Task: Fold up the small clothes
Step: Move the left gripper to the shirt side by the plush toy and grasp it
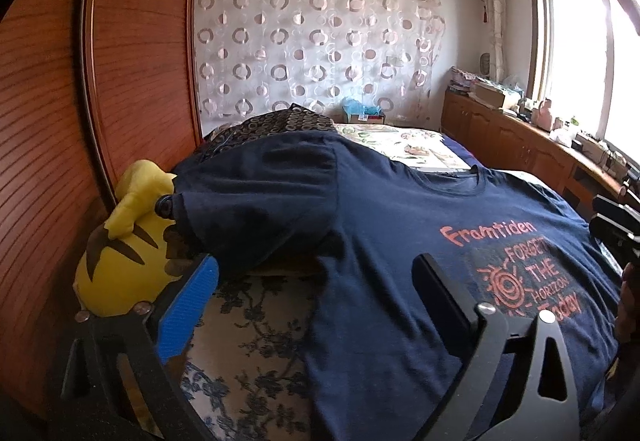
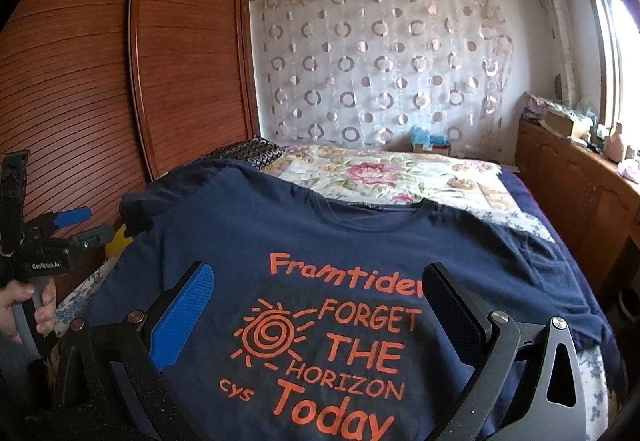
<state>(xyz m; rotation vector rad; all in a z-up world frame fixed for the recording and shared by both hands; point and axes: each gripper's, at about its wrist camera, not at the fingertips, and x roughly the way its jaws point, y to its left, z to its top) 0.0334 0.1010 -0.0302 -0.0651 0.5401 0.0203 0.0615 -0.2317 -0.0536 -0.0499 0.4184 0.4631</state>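
A navy T-shirt (image 2: 360, 241) with orange print lies front up, spread flat on the bed, collar toward the far wall. Its one sleeve (image 1: 256, 193) drapes over a yellow plush toy. My left gripper (image 1: 316, 261) hovers open over the shirt's side below that sleeve, nothing between its blue pad (image 1: 188, 305) and the black finger. My right gripper (image 2: 320, 269) stands open above the printed chest, also holding nothing. In the right wrist view the left gripper (image 2: 60, 237) appears at the far left, held by a hand (image 2: 24, 305).
A yellow plush toy (image 1: 120, 253) sits against the wooden wardrobe (image 1: 136, 61) at the bed's left edge. A dark patterned pillow (image 1: 276, 125) and a floral quilt (image 2: 384, 173) lie beyond the shirt. Low wooden cabinets (image 2: 568, 177) with clutter run under the window.
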